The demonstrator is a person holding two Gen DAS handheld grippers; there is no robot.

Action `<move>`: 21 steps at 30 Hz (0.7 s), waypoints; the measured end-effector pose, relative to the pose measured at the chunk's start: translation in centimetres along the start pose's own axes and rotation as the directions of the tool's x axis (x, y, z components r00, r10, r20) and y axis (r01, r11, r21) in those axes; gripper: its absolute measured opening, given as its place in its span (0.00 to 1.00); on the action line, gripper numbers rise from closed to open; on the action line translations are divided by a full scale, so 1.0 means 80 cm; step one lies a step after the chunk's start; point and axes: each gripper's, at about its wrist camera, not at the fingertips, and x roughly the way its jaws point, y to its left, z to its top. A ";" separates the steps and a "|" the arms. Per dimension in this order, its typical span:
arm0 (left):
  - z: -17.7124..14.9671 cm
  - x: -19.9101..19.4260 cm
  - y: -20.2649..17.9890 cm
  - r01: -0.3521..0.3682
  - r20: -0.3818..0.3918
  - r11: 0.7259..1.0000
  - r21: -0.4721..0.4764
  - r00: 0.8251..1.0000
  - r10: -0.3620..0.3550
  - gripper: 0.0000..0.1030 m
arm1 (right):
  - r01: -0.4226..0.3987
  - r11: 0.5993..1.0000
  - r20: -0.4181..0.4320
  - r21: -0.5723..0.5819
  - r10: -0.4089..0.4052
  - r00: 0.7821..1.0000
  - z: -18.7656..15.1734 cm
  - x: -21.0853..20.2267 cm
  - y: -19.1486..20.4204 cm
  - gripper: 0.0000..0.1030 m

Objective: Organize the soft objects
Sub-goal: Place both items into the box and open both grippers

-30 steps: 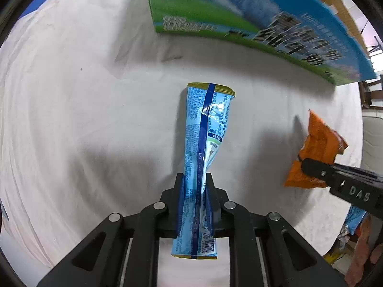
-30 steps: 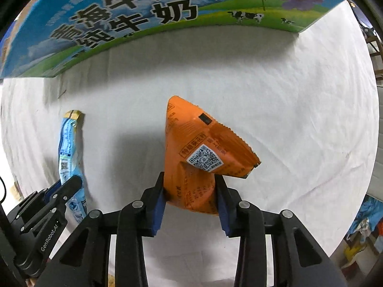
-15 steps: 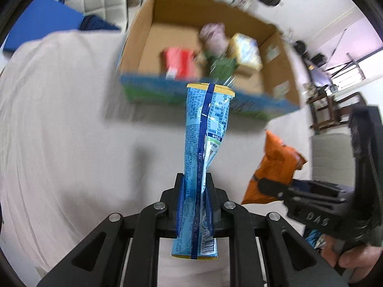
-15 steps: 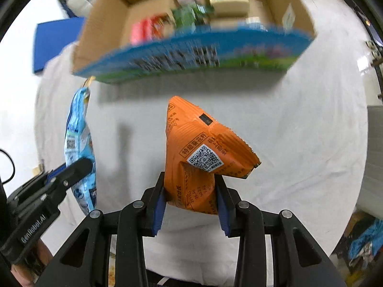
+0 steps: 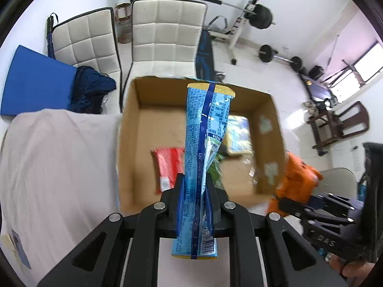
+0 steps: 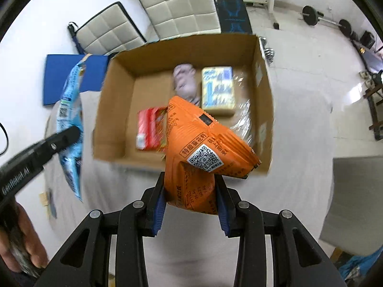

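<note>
**Above the box: two packets carried for release**

Below and ahead of both grippers sits the open box point(image 6: 263, 110). Left gripper point(image 5: 195, 186) is clamped tight on the blue packet point(image 5: 203, 148); right gripper point(image 6: 190, 191) pinches the orange packet point(image 6: 203, 153). Advise centring each over bare floor inside, clear of the red pack point(image 6: 148, 129), before releasing.

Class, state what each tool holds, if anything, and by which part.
Left tool: blue packet, pinched near its lower end. Right tool: orange packet, gripped at its lower end.
</note>
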 end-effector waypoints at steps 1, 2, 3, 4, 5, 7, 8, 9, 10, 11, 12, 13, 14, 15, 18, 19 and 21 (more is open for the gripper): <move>-0.001 0.007 0.003 -0.012 -0.006 1.000 0.000 1.000 0.012 0.13 | 0.009 1.000 -0.009 0.007 -0.009 1.000 0.013 0.005 -0.005 0.38; 0.008 0.018 0.008 -0.034 -0.019 0.999 0.001 0.999 0.034 0.13 | 0.016 1.000 -0.015 0.007 -0.016 1.000 0.022 0.013 -0.010 0.38; 0.020 0.034 0.012 -0.058 -0.035 0.998 0.004 0.998 0.058 0.13 | 0.030 1.000 -0.024 0.006 -0.030 0.999 0.033 0.021 -0.013 0.38; 0.028 0.047 0.016 -0.078 -0.050 0.997 0.007 0.996 0.078 0.13 | 0.041 0.999 -0.035 0.012 -0.040 0.999 0.043 0.031 -0.018 0.38; 0.034 0.058 0.020 -0.090 -0.064 0.996 0.011 0.994 0.091 0.13 | 0.049 0.999 -0.050 0.013 -0.048 0.998 0.051 0.041 -0.022 0.38; 0.042 0.079 0.028 -0.122 -0.090 0.992 0.020 0.988 0.123 0.13 | 0.063 0.998 -0.072 0.021 -0.061 0.996 0.064 0.063 -0.029 0.38; 0.048 0.091 0.031 -0.130 -0.107 0.991 0.025 0.985 0.132 0.13 | 0.066 0.998 -0.087 0.023 -0.064 0.994 0.067 0.071 -0.033 0.38; 0.053 0.103 0.034 -0.135 -0.127 0.990 0.029 0.982 0.137 0.13 | 0.073 0.997 -0.098 0.027 -0.070 0.993 0.073 0.080 -0.036 0.38; 0.057 0.112 0.036 -0.143 -0.139 0.989 0.033 0.979 0.147 0.13 | 0.081 0.996 -0.105 0.029 -0.077 0.991 0.075 0.087 -0.039 0.38; 0.059 0.118 0.036 -0.152 -0.146 0.988 0.038 0.977 0.156 0.13 | 0.088 0.996 -0.111 0.029 -0.084 0.990 0.075 0.090 -0.041 0.38; 0.063 0.127 0.036 -0.159 -0.155 0.986 0.047 0.974 0.165 0.13 | 0.096 0.995 -0.121 0.034 -0.091 0.988 0.080 0.101 -0.044 0.38; 0.066 0.139 0.039 -0.171 -0.167 0.984 0.058 0.970 0.178 0.13 | 0.099 0.994 -0.127 0.037 -0.094 0.988 0.080 0.106 -0.046 0.38; 0.068 0.144 0.040 -0.179 -0.173 0.982 0.065 0.967 0.188 0.13 | 0.104 0.994 -0.137 0.039 -0.098 0.986 0.083 0.115 -0.049 0.38; 0.070 0.150 0.040 -0.191 -0.178 0.979 0.077 0.963 0.202 0.13 | 0.105 0.994 -0.144 0.041 -0.099 0.985 0.082 0.117 -0.051 0.38; 0.073 0.167 0.043 -0.211 -0.192 0.973 0.094 0.955 0.225 0.13 | 0.118 0.992 -0.161 0.041 -0.110 0.981 0.085 0.136 -0.055 0.38; 0.073 0.170 0.043 -0.211 -0.196 0.973 0.097 0.954 0.226 0.13 | 0.119 0.992 -0.166 0.041 -0.111 0.980 0.085 0.140 -0.056 0.38; 0.072 0.176 0.041 -0.216 -0.202 0.970 0.112 0.951 0.235 0.13 | 0.125 0.991 -0.179 0.041 -0.116 0.977 0.086 0.149 -0.059 0.38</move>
